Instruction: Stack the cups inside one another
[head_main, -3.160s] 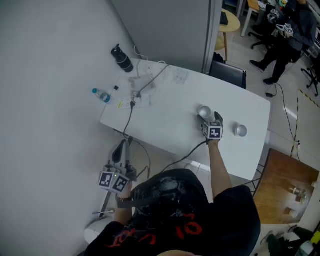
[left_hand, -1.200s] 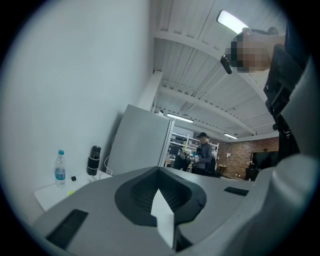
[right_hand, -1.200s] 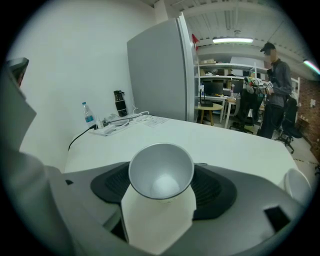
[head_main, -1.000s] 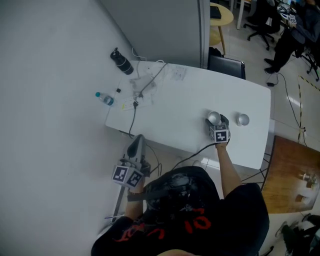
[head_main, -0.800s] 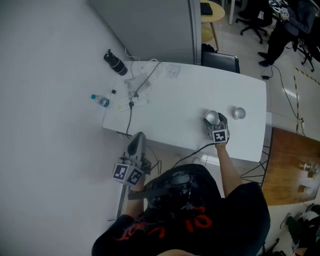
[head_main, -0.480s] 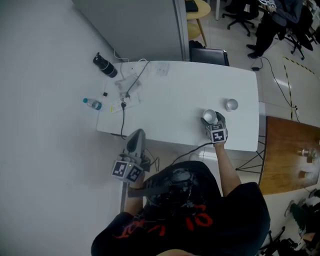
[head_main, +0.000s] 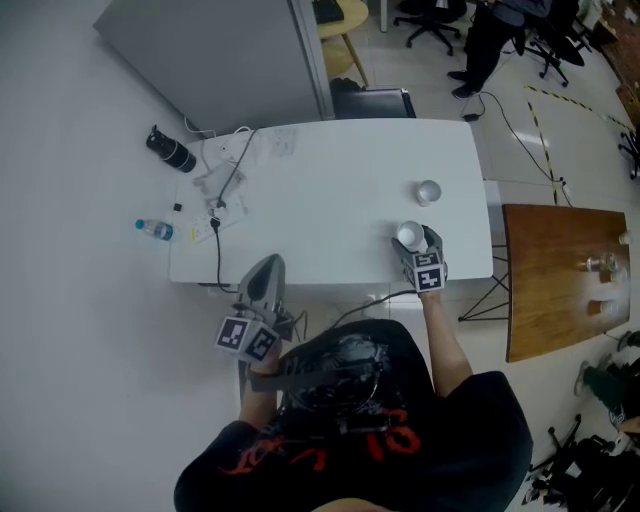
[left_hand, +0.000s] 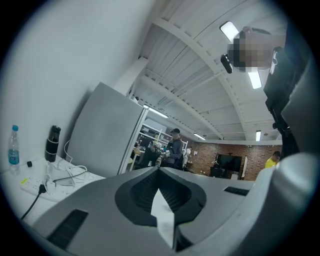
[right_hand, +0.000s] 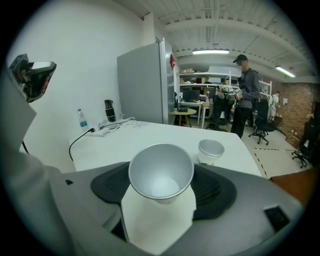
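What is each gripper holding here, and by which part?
The right gripper holds a silver cup upright by its lower side wall, below the rim. The left gripper is shut with nothing in it.

A shared lab-and-office workspace

We see a plain white surface (head_main: 330, 200) with a tangle of cables (head_main: 225, 175) at its upper-left end, a tall grey cabinet (head_main: 220, 60) behind it, and swivel chairs (head_main: 425, 12) on a pale floor marked with striped tape (head_main: 545, 95) at the top right of the head view. In the gripper views we find strip lights (right_hand: 210, 51) on a white beamed ceiling, stocked shelving (right_hand: 200, 80) at centre, a brick wall (left_hand: 205, 160) with a dark screen (left_hand: 227, 163) at lower right, and a person (right_hand: 245, 95) standing in the background.
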